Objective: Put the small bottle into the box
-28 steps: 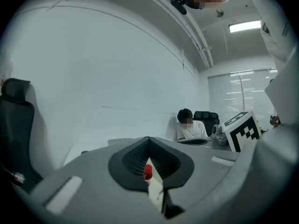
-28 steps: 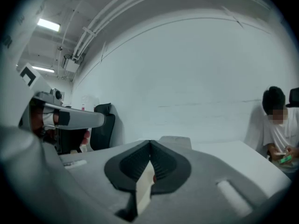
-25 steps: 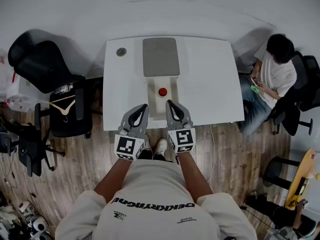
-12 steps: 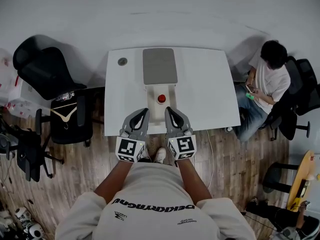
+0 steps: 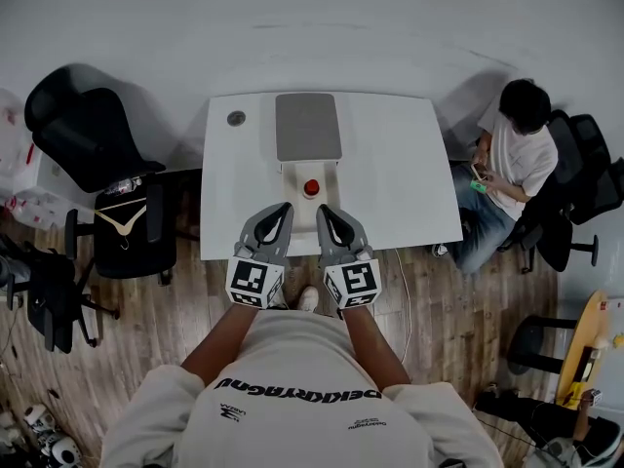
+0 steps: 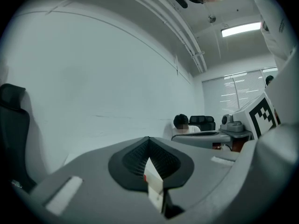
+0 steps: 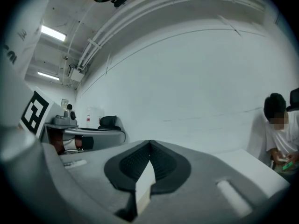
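Left gripper [image 5: 281, 209] jaws closed, nothing in them; right gripper [image 5: 325, 211] the same, side by side at the bench [image 5: 390, 164] near edge. Small bottle [image 5: 312, 187], red cap, at 12 o'clock of the tips, looks already seated in the white box [image 5: 295, 191]. Grey panel [image 5: 307, 127] further toward 12. Task probably done.

The head camera sits high above the white surface [image 5: 390, 183] and faces steeply down, far enough off to take in the whole top, the floor [image 5: 146, 339] and a seated person [image 5: 512, 154] at the right. The left hand-held gripper [image 5: 284, 206] and the right hand-held gripper [image 5: 321, 209] each carry 1 camera, set low and close behind the jaws, facing level toward the white wall [image 6: 93, 78]. All 3 views share that wall and the seated person. The left gripper view also catches the right one's marker cube [image 6: 264, 113].
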Demonstrator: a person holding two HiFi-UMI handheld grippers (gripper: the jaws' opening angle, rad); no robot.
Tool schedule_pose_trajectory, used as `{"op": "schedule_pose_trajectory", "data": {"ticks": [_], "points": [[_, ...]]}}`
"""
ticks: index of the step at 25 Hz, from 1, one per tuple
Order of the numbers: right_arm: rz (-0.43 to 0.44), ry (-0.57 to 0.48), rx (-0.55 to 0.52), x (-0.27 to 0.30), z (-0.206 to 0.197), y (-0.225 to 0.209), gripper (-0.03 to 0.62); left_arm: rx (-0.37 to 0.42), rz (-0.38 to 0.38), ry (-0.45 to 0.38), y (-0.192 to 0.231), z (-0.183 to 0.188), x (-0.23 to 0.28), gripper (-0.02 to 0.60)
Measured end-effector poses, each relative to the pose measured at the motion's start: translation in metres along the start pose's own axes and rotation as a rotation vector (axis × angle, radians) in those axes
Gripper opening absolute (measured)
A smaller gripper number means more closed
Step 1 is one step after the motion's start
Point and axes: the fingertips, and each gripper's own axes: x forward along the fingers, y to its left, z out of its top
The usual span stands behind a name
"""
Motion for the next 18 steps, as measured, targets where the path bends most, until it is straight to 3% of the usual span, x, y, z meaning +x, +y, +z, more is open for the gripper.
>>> {"op": "schedule_pose_trajectory", "data": {"ticks": [11, 18], "points": [[0.082, -0.027, -0.001, 0.001, 0.008, 0.005, -0.003, -0.023, -0.047, 0.004, 0.003, -0.004, 0.0, 0.002], [0.09, -0.031, -0.005, 0.005, 0.007, -0.005, -0.003, -0.026, -0.078, 0.005, 0.003, -0.006, 0.012, 0.002]]}}
